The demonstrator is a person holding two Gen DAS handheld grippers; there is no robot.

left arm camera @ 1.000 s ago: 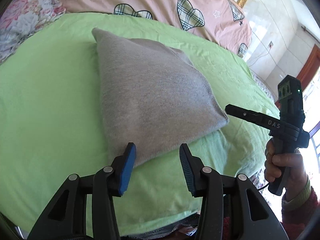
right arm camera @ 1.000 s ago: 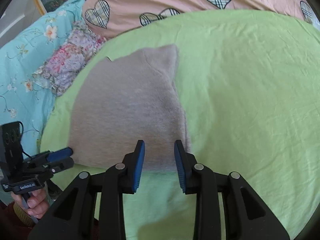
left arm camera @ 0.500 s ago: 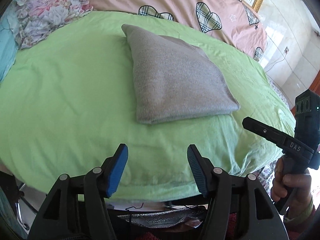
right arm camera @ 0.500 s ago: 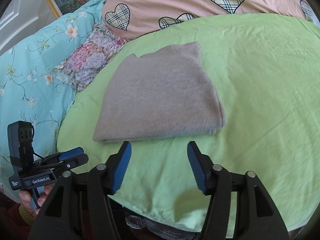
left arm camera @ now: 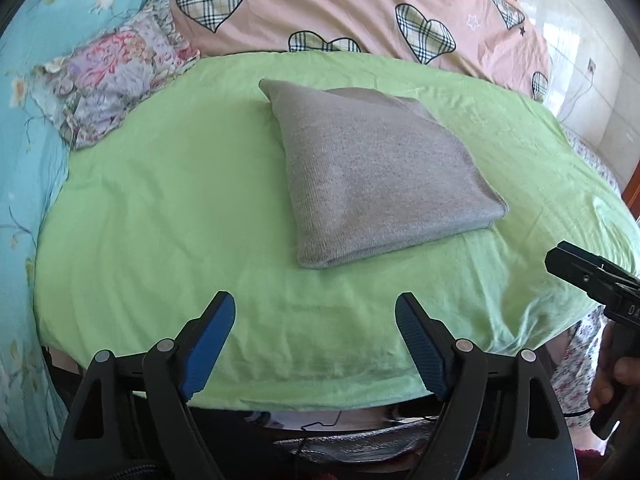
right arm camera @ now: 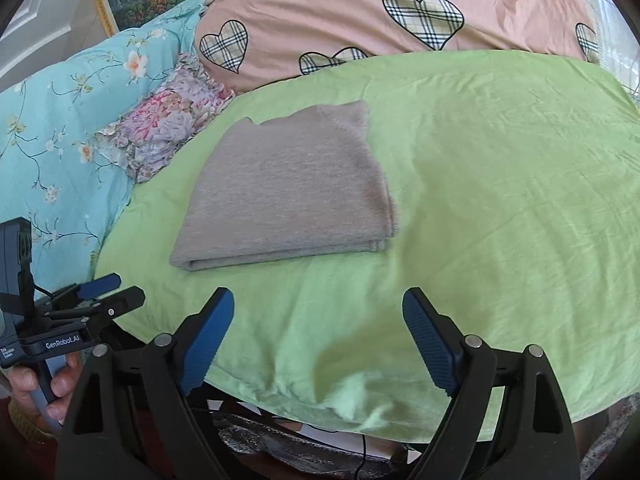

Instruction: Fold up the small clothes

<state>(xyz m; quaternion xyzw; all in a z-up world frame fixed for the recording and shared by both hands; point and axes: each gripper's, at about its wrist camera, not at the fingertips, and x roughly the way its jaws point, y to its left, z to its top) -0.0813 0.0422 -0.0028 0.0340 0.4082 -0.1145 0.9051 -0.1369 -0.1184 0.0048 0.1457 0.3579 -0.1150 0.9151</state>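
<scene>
A grey knitted garment [left arm camera: 376, 176] lies folded into a flat square on the green sheet [left arm camera: 168, 216]; it also shows in the right wrist view [right arm camera: 288, 188]. My left gripper [left arm camera: 314, 312] is open and empty, held back over the sheet's near edge, clear of the garment. My right gripper [right arm camera: 318, 312] is open and empty too, likewise short of the garment. The left gripper also shows at the lower left of the right wrist view [right arm camera: 104, 292], and the right gripper's fingers [left arm camera: 580, 268] reach in at the right edge of the left wrist view.
A pink quilt with plaid hearts [left arm camera: 360, 12] lies behind the sheet. A floral pillow [left arm camera: 116, 80] and a blue flowered cover [right arm camera: 60, 128] lie to the left. The sheet's front edge [right arm camera: 360, 412] drops off just below my grippers.
Both grippers have pulled back from the folded garment's near edge and opened wider. The garment has stayed flat on the sheet.
</scene>
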